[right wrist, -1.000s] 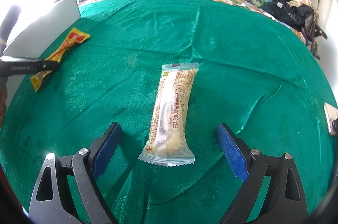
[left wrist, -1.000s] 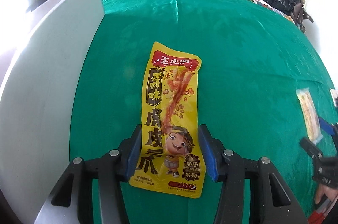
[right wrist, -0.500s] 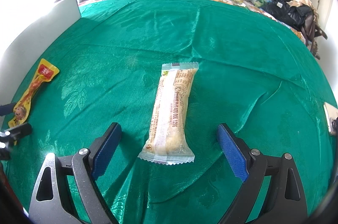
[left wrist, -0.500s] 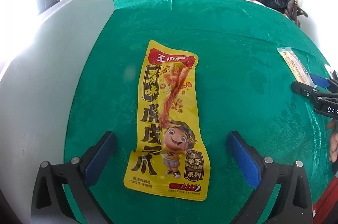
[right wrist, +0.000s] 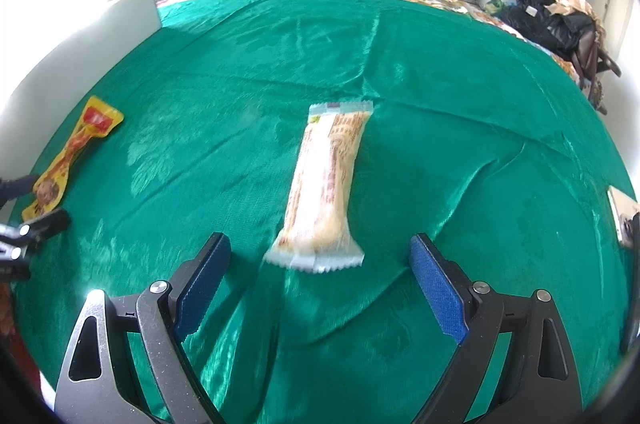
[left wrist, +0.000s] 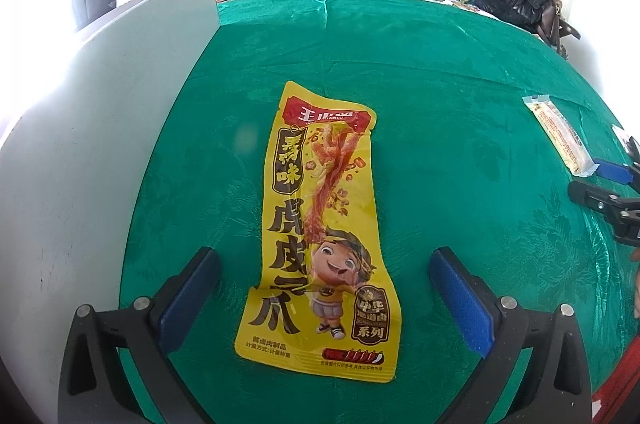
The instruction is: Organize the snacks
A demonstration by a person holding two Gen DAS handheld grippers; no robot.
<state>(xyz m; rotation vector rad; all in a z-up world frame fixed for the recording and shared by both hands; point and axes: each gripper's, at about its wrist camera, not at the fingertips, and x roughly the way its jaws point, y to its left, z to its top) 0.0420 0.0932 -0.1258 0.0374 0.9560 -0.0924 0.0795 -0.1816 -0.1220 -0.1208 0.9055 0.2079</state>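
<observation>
Step in hand: yellow chicken-feet snack pouch (left wrist: 320,236) just set flat on green bedspread (left wrist: 460,83) beside white board (left wrist: 100,143); left gripper (left wrist: 324,296) jaws just opened wide, pouch between, untouched; right gripper (right wrist: 320,280) spread, empty, straddling clear-wrapped snack bar (right wrist: 324,187); next likely: close on bar.

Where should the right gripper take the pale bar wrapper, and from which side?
Grip the pale bar wrapper across its narrow width near the middle, coming from above. It lies flat on the green cloth, lengthwise between the open right gripper, so its long edges probably suit the pads.
</observation>
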